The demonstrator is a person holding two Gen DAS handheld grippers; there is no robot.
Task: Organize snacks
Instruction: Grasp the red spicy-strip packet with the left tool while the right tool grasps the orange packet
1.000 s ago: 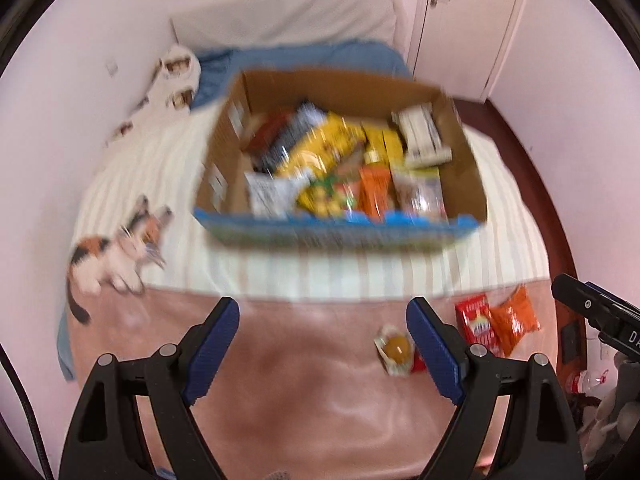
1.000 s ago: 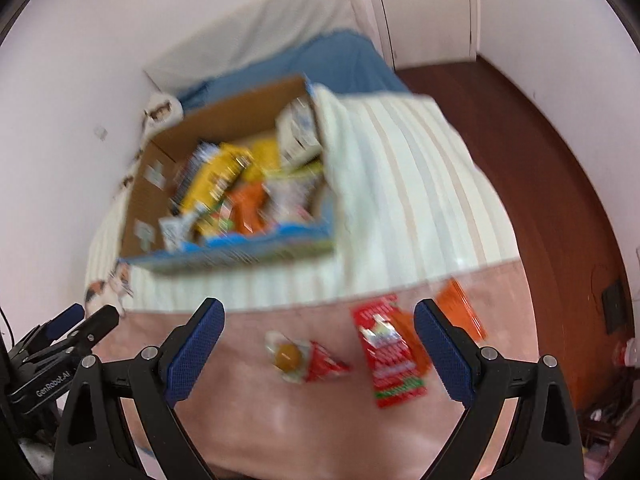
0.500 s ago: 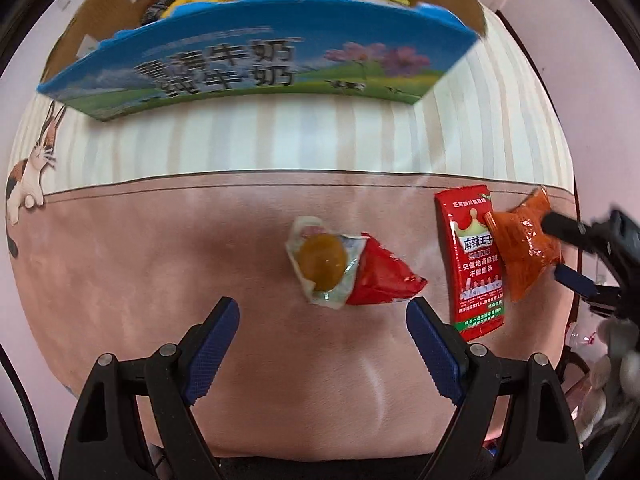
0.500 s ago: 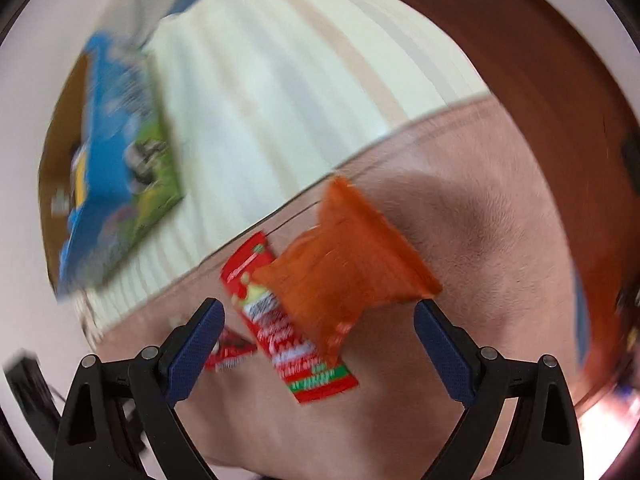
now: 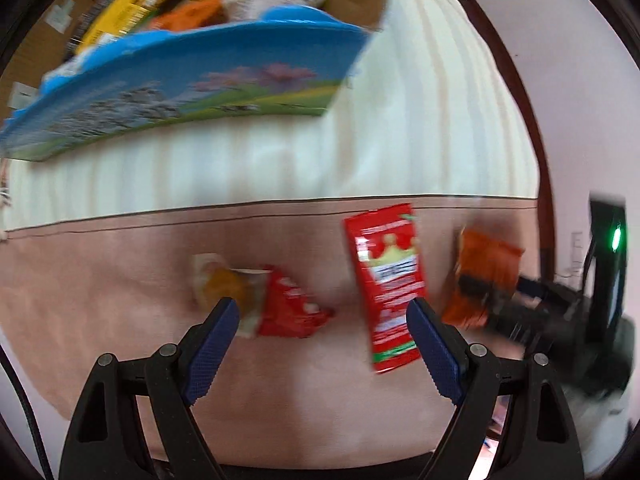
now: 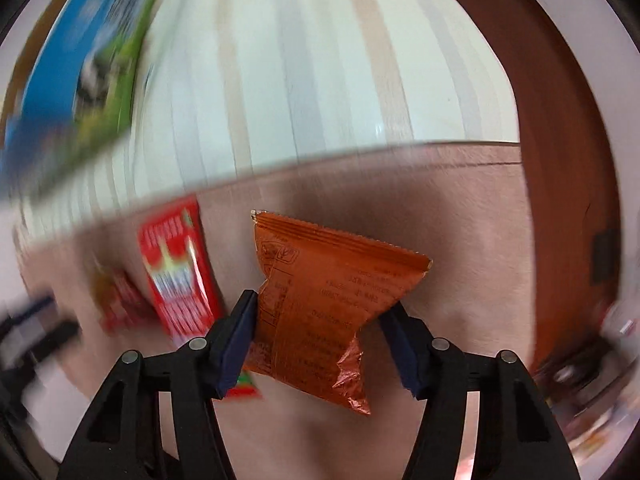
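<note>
Lying on the pink bedspread (image 5: 120, 288) are three loose snacks: an orange packet (image 6: 320, 300), a red sachet (image 5: 386, 284) and a red-and-clear wrapper (image 5: 260, 300). The orange packet is pinched as the right claw (image 6: 316, 328) closes. The left claw (image 5: 320, 340) is held wide, empty. One box (image 5: 192, 80) is cut off, its contents blurred.

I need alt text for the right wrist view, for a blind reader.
The right tool is closing on an orange snack packet lying on a pink blanket. A red packet lies to its left, before a striped sheet.
</note>
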